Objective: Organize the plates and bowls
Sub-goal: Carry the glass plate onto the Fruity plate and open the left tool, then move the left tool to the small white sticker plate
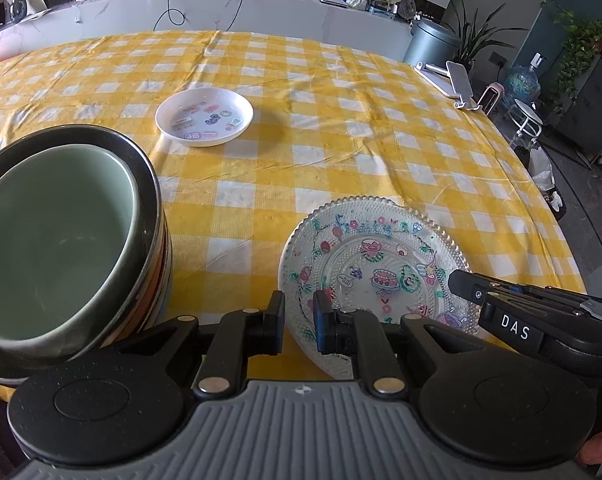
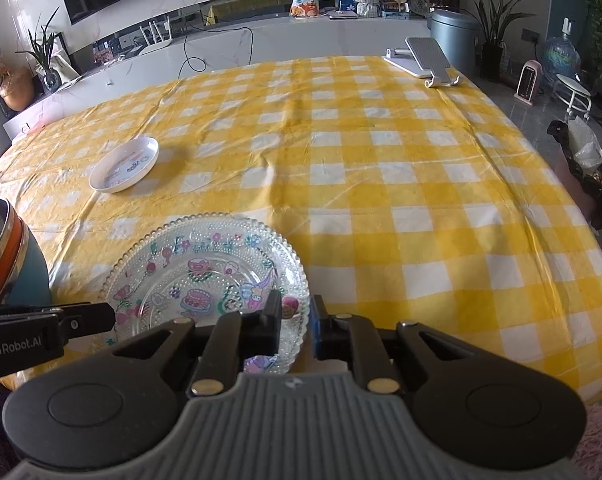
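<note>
Plates are what's being gathered now: the clear glass plate (image 2: 205, 276) with cartoon drawings lies near the table's front edge on the yellow checked cloth (image 2: 381, 168). Each claw has its jaws set narrowly apart across the rim, the right gripper (image 2: 295, 320) at the near right side and the left gripper (image 1: 299, 320) at the opposite side, neither visibly clenched. Stacked bowls (image 1: 61, 240) stand just to the left, and the small white dish (image 1: 204, 117) sits farther back. Next, I'd judge, a firm pinch on the rim, then a level lift.
</note>
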Motion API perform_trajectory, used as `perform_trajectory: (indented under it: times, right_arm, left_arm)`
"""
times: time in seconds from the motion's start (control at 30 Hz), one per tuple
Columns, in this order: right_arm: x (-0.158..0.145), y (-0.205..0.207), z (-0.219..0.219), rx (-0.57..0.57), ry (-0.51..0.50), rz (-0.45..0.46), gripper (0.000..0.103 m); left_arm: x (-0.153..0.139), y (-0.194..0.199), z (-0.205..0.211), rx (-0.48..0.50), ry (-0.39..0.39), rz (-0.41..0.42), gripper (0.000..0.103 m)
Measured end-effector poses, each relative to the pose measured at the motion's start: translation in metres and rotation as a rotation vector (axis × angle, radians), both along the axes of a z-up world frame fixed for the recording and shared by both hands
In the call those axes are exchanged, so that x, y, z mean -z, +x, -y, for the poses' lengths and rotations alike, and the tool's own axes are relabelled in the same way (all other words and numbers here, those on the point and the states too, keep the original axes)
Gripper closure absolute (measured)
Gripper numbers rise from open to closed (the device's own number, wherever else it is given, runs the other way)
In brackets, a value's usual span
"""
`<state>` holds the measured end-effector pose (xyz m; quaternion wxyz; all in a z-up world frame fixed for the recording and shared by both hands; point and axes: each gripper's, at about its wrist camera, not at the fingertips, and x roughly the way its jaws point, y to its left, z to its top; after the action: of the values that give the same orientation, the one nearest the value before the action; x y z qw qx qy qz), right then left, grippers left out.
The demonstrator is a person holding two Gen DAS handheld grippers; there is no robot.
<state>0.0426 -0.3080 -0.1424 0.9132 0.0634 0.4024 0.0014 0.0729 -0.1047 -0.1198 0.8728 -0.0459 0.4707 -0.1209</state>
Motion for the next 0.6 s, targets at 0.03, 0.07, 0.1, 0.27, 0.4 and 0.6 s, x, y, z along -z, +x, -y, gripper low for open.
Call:
perform_trajectory:
  times: [0.03,0.07,0.1,0.27,0.4,0.6]
  right_arm:
    - [0.0000,0.0001,0.0001,0.001,0.001,0.001,0.091]
    - [0.0000,0.0003,0.0008,0.002,0.005,0.001,0.091]
    - [0.0002,0.0004,0.0018,0.004,0.011,0.000,0.091]
    - [0.0005,0.0003,0.0016,0.014,0.013,0.005,0.091]
    - [0.0005,0.0005,0.0019,0.015,0.014,0.006,0.090]
    - [-0.0013,-0.0008,0.0054,0.029,0.041,0.017,0.075]
  left_arm:
    - [0.0005,0.0002,-0.0004,0.001,-0.001,0.000,0.087]
    - [0.0008,0.0003,-0.0008,0.001,-0.002,0.000,0.087]
    - [0.0011,0.0002,-0.0007,0.003,-0.003,-0.001,0.087]
    - [0.0023,0.0013,0.0008,0.006,-0.002,0.000,0.087]
    - [0.0022,0.0019,0.0015,0.010,0.001,0.000,0.087]
    - [-0.0028,-0.0020,0.0055,0.028,0.024,0.018,0.083]
